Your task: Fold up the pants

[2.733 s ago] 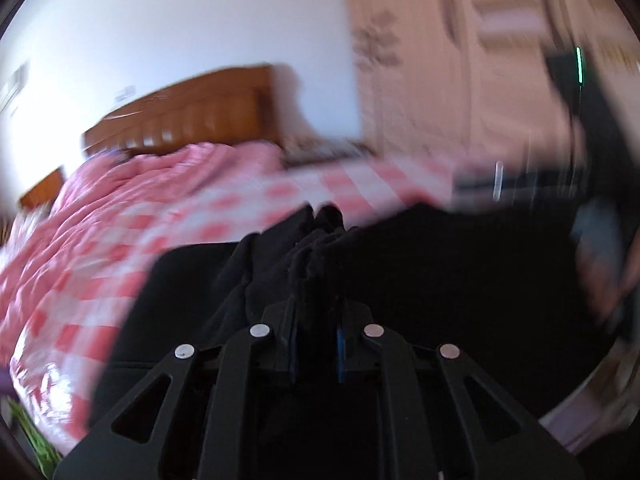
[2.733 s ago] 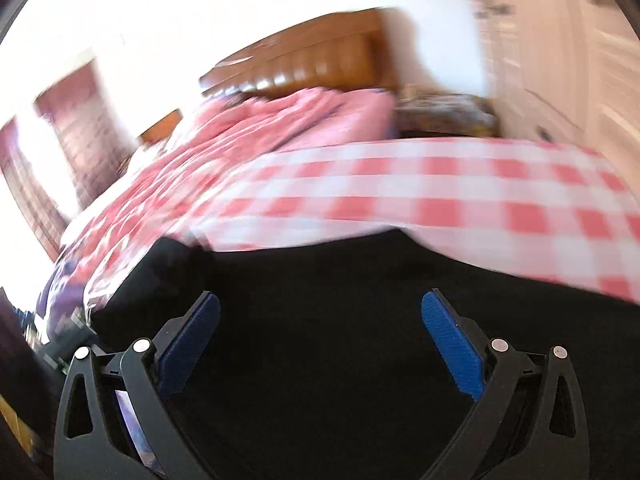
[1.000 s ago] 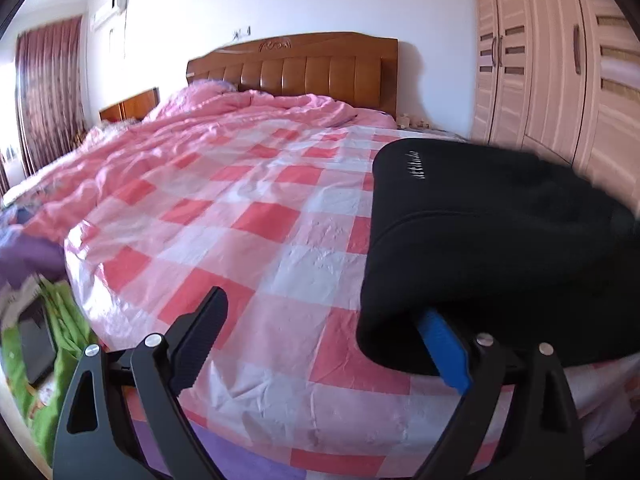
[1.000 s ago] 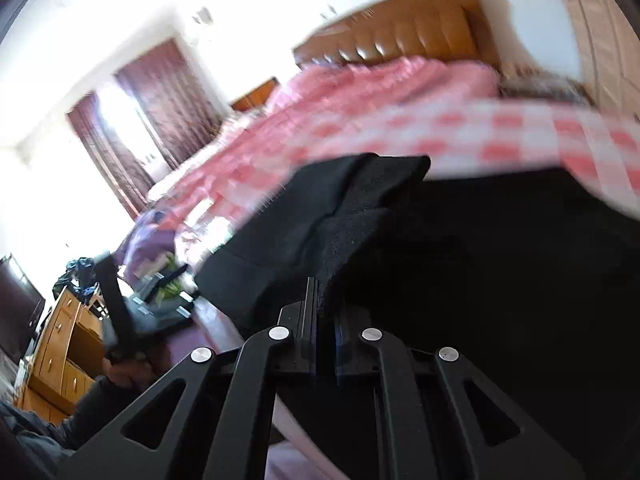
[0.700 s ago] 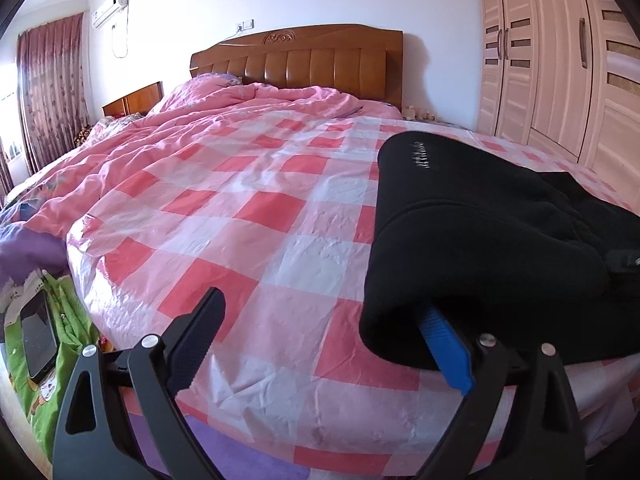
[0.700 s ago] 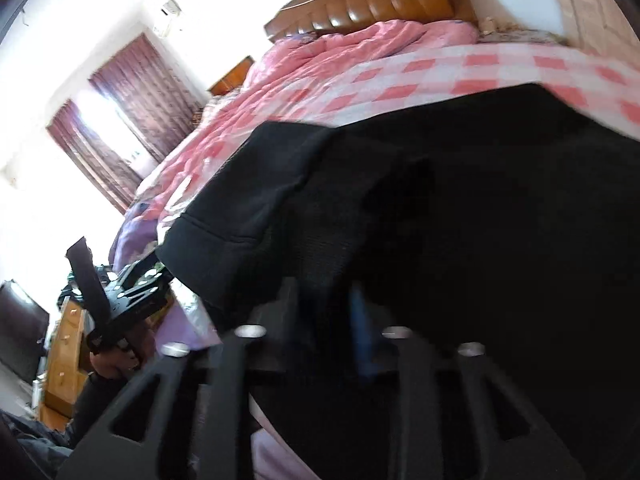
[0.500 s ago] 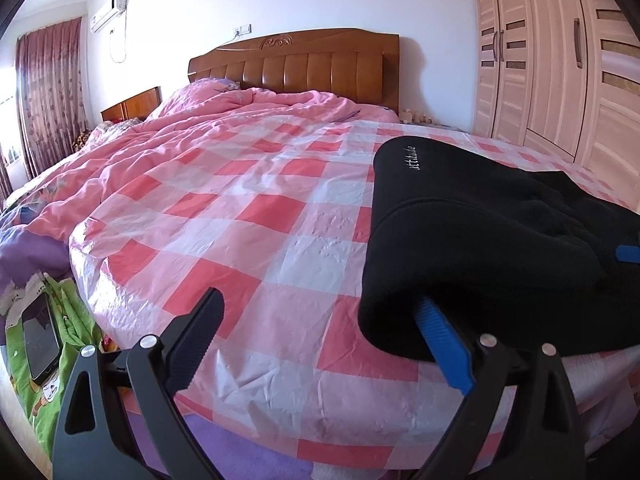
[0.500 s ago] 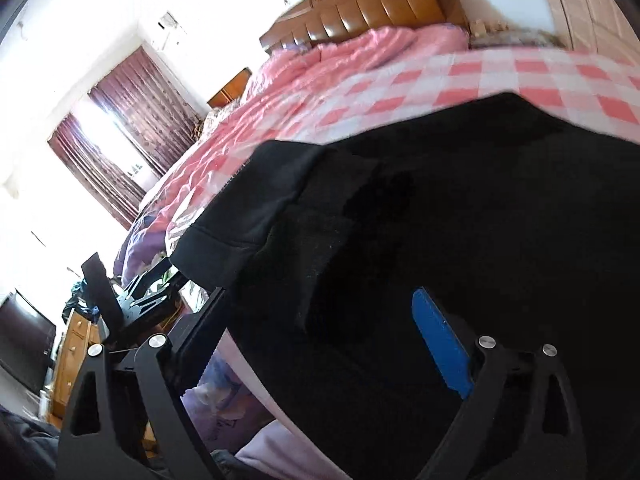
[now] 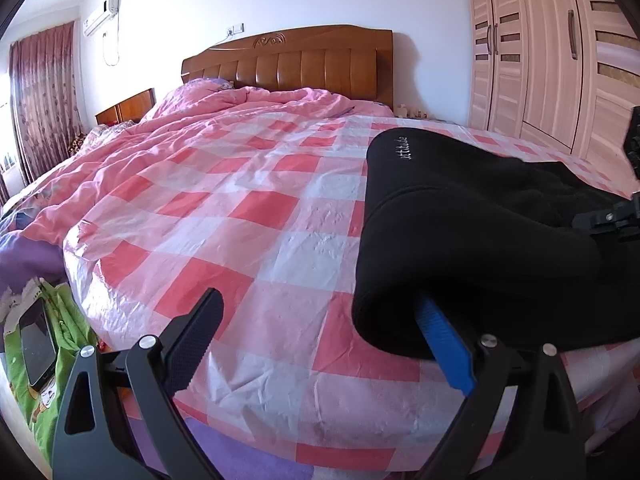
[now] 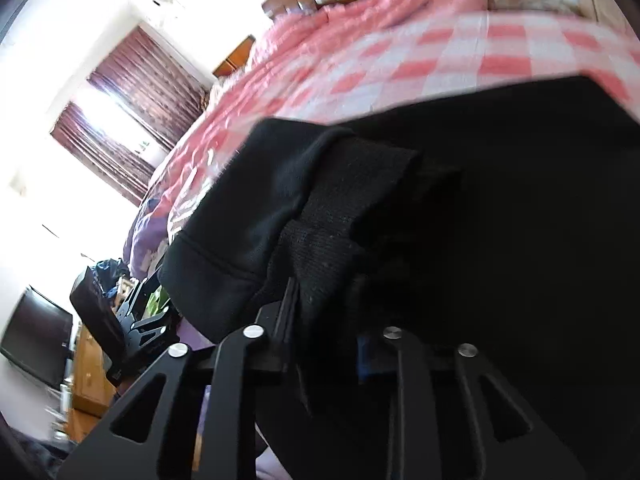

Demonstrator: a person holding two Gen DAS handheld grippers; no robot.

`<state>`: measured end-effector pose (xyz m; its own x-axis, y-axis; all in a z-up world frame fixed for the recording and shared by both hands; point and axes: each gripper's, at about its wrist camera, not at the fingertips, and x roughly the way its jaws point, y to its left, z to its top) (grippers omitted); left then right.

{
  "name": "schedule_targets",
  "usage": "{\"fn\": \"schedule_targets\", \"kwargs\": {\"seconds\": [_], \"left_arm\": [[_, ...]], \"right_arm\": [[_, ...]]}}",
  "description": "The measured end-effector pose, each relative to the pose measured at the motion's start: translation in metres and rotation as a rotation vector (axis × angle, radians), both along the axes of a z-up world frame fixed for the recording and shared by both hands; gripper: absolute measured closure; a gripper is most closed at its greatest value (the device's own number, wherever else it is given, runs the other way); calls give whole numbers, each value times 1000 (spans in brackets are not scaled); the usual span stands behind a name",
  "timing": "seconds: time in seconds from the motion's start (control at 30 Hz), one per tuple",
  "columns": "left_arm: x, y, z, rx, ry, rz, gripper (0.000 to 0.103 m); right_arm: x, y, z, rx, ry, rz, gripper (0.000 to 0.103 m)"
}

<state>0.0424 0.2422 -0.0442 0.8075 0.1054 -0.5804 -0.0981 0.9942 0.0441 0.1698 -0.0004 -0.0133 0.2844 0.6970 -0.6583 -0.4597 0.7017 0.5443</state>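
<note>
The black pants (image 9: 480,232) lay in a thick folded pile at the near edge of the bed (image 9: 248,216), toward its right corner. The bed had a pink and white check cover. The pile sat close to the edge, likely so the person could reach it with both tools.

The left hand-held gripper (image 9: 320,340) was wide open. Its blue finger (image 9: 440,336) was tucked under the rounded front fold of the pants, and the black finger (image 9: 192,332) stood well apart over bare cover. It was not pinching anything. It may have been waiting there to prop up the fold.

The right hand-held gripper (image 10: 324,320) was closing its jaws on a bunch of black cloth at the pile's near side. Cloth sat between the jaws, next to a stitched hem (image 10: 216,264). It looked like it was taking hold so it could pull that part over for the next fold. The pants looked partly folded, with more to do.

There was small white writing (image 9: 403,148) on the top of the pants. The letters were too small and bent to read for sure. No other words or labels could be read.
</note>
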Motion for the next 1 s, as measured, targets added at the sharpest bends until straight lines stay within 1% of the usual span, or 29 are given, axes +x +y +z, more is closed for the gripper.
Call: {"fn": "schedule_targets", "kwargs": {"seconds": [0.17, 0.23, 0.33, 0.4, 0.43, 0.5, 0.57, 0.63, 0.8, 0.87, 0.93, 0.97, 1.0], "left_arm": [[14, -7, 2, 68, 0, -4, 7], [22, -10, 3, 98, 9, 18, 3], [24, -12, 5, 84, 7, 13, 1], [24, -15, 3, 68, 14, 0, 1], [25, -18, 1, 68, 18, -6, 1], [25, -23, 0, 79, 20, -2, 1], [27, -23, 0, 72, 25, 6, 1], [29, -20, 1, 53, 39, 10, 1], [29, -18, 0, 37, 48, 32, 1], [28, -16, -1, 16, 53, 35, 1], [26, -19, 0, 29, 49, 21, 1], [25, -21, 0, 48, 48, 17, 1], [25, -22, 0, 59, 48, 14, 1]], "right_arm": [[-19, 0, 17, -42, -100, -25, 83], [-30, -8, 30, -41, -147, -44, 83], [-45, -26, 42, -60, -203, -77, 83], [-51, -42, 38, -82, -209, -102, 83], [-52, -48, 33, -87, -196, -107, 83], [-48, -55, 16, -82, -141, -120, 83], [-45, -61, 0, -54, -113, -134, 83], [-47, -61, 4, -40, -112, -136, 83], [-54, -50, 20, -57, -173, -112, 83], [-53, -52, 16, -79, -159, -118, 83], [-55, -57, 11, -91, -152, -138, 84], [-58, -57, 13, -90, -161, -142, 84], [-62, -55, 19, -106, -189, -142, 84]]}}
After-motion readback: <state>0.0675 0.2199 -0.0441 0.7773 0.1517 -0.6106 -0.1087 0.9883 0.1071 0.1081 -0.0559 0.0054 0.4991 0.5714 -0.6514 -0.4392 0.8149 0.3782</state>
